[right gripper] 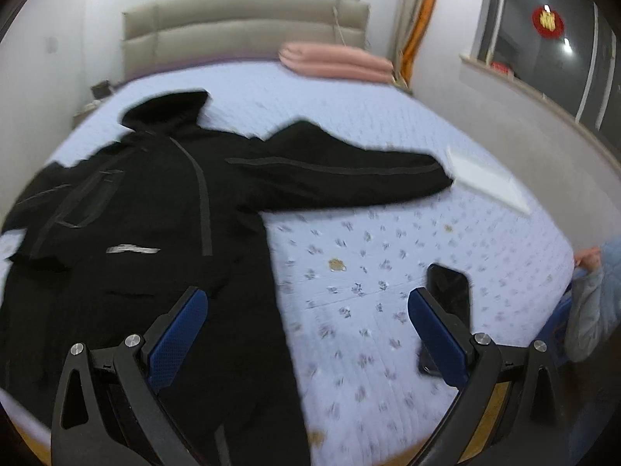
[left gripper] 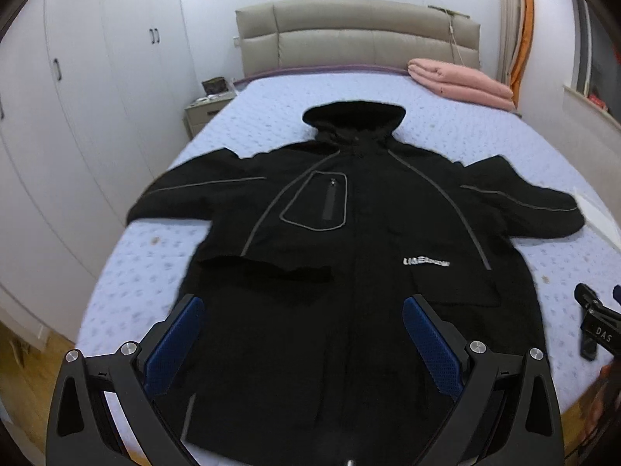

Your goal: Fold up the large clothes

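Black fabric fills most of both views: a large hooded jacket (left gripper: 349, 256) lies face up and spread flat on the bed (left gripper: 446, 143), hood toward the padded headboard (left gripper: 361, 35) and both sleeves stretched out sideways. Its hem is cut off by the lower edge of the left wrist view and partly hidden behind the left tool (left gripper: 302, 334), whose blue-padded fingers (left gripper: 174, 345) stand wide apart above the lower front of the jacket, clamped on nothing. White lettering (left gripper: 425, 262) on the jacket's chest is too blurred to read, and a grey-piped chest pocket (left gripper: 316, 202) sits on the other side of the zip from it. The right tool (right gripper: 308, 334) hangs over the jacket's edge and the bare floral sheet beside it, its fingers (right gripper: 438, 338) likewise spread open and empty; this view is smeared by motion, so the jacket's seams and the sheet's print are hard to make out. A dark phone (right gripper: 450, 291) lies on the sheet beside the jacket, half covered by the right tool's outer finger. Beyond the jacket's far sleeve a white flat item (right gripper: 485, 178) rests at the bed's edge, its nature unclear. A folded pink blanket (left gripper: 462, 81) lies near the headboard, well apart from the jacket. A grey-blue sleeve (right gripper: 597, 299) shows at the frame edge beside the bed, mostly cut off. In the left wrist view only a sliver of the right tool (left gripper: 594, 322) appears beside the jacket.
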`<state>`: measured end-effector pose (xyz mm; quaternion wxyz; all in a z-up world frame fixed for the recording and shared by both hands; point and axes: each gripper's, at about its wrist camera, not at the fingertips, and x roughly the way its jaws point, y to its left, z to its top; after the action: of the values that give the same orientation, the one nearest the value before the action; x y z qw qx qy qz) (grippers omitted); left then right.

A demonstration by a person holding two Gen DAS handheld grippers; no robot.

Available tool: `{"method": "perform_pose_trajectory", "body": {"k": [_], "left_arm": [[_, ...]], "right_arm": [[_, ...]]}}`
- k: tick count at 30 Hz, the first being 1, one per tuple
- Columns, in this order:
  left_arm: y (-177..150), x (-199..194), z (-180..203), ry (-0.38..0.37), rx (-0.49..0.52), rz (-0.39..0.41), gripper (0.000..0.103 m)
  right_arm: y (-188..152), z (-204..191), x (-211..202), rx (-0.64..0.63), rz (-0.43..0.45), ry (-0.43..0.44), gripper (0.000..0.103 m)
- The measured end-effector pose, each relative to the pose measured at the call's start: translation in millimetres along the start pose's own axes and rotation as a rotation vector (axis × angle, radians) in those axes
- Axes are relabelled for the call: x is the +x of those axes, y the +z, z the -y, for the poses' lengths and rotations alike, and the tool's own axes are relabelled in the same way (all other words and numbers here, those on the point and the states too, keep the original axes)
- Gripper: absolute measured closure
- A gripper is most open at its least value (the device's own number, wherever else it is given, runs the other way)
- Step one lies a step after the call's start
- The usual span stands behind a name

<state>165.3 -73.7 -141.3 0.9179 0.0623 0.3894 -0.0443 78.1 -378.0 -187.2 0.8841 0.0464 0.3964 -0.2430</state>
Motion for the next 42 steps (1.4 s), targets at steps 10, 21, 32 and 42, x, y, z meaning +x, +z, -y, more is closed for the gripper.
{"method": "perform_pose_trajectory", "body": {"k": [10, 21, 32, 42], "left_arm": [[10.3, 93.3, 44.6, 0.051, 0.066, -0.020, 0.001], [-7.6, 139.2, 53.7, 0.070, 0.053, -0.113, 0.001], [-18.4, 148.9, 53.3, 0.062, 0.043, -0.143, 0.001], [-22.5, 153.3, 57.1, 0.093, 0.061, -0.140, 0.001]], "right_arm": [[-9.0, 42.2, 155.0, 0.093, -0.105, 0.003, 0.000], [-21.6, 50.2, 182.6, 0.168, -0.079, 0.090, 0.000], [-25.2, 50.3, 174.4, 0.165, -0.082, 0.088, 0.000], [-25.1, 49.7, 174.6, 0.165, -0.084, 0.088, 0.000]]}}
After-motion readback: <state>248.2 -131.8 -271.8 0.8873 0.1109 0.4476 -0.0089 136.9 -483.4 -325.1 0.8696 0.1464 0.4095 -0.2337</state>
